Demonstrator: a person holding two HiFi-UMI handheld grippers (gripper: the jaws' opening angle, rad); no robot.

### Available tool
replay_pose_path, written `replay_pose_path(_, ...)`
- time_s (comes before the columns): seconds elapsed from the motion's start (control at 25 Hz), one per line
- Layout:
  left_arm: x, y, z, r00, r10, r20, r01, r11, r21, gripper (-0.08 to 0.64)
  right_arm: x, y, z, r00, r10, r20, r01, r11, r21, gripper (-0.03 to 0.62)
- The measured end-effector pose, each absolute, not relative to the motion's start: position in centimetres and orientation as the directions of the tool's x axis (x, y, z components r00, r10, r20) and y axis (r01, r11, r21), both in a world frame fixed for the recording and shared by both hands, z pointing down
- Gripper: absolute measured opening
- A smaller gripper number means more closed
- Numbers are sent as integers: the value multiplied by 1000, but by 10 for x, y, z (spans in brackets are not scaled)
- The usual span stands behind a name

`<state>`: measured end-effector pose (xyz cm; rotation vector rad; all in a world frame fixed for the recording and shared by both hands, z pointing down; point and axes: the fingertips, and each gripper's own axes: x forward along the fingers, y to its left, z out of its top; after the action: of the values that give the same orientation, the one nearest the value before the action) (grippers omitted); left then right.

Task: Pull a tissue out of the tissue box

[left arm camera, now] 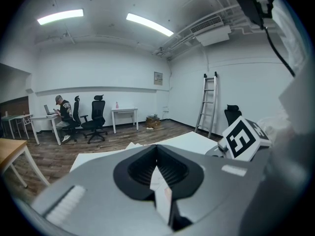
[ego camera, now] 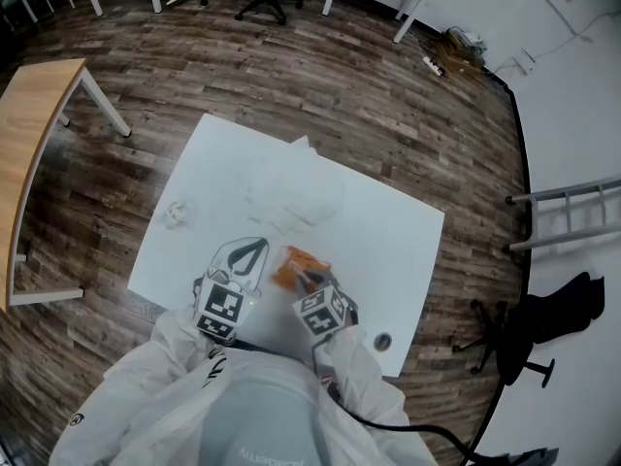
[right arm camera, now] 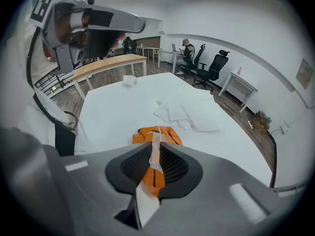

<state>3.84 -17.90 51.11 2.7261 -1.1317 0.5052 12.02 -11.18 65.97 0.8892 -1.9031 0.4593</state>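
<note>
One crumpled white wad is seen at the left of the white table. The left gripper is kept closed, with nothing gripped. Several overlapping white sheets, too merged to be counted, are spread behind. One orange tissue pack is placed near the front edge, and one tissue rising from it is pinched by the right gripper. No writing can be read.

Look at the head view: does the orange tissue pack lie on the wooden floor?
No, the tissue pack lies on the white table.
</note>
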Motion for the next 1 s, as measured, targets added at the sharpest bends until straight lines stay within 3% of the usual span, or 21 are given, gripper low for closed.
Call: replay_pose_path(1.0,48,-172,533,674,-613,413,-685,-728,38,0,122,-114,657,-276,-407,871,-760,647,62,11)
